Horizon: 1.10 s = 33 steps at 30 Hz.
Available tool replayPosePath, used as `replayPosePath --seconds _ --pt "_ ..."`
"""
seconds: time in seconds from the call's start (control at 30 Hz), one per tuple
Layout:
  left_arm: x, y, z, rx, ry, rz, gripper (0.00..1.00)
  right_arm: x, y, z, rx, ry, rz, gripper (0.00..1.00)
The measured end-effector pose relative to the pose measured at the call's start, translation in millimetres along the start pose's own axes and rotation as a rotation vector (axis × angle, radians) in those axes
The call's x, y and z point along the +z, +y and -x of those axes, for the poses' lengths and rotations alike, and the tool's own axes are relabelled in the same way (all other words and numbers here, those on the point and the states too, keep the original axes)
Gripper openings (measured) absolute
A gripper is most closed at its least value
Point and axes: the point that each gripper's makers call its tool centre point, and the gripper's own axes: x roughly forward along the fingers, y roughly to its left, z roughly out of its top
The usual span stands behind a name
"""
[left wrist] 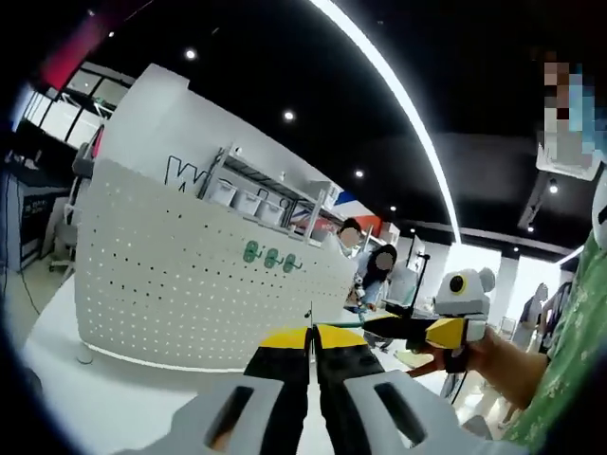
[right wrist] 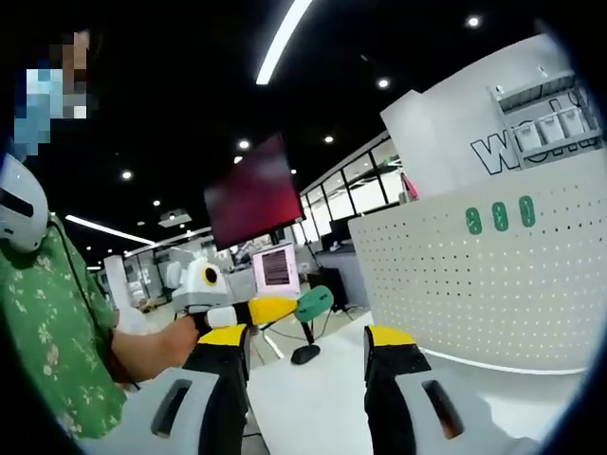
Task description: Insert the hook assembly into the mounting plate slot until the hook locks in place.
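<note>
Left gripper (left wrist: 310,339): jaws pressed together on a thin hook (left wrist: 310,313) rising past the tips, short of the pegboard panel (left wrist: 190,275). Right gripper (right wrist: 310,343): jaws spread (nothing between), beside the same panel (right wrist: 493,284). Open white tabletop (left wrist: 114,398) before its curved base.

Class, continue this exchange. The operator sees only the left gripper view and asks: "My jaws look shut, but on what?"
Observer: In the right gripper view, a green piece sits at the tips of the left hand-held gripper.
Operator: Is the right hand-held gripper free?
Observer: Yes, the right hand-held gripper has its jaws open with nothing between them.
Operator: What lies ahead of it?
Observer: A small black object on the white table.
</note>
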Motion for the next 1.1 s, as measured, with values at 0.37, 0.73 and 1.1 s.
replayPosePath --seconds 0.37,0.73,1.1 --pt "14.1 -17.5 -3.8 0.03 -0.049 -0.233 0.01 15.8 3.9 -2.9 0.025 -0.072 -0.099 0.37" --pt "24.1 -26.8 -8.7 0.075 -0.113 -0.365 0.02 21.1 1.2 -7.6 -0.002 -0.099 -0.152 0.28" --pt "31.9 -32.8 -10.2 0.105 -0.16 -0.412 0.02 25.7 0.7 -15.4 -0.033 -0.129 -0.211 0.18"
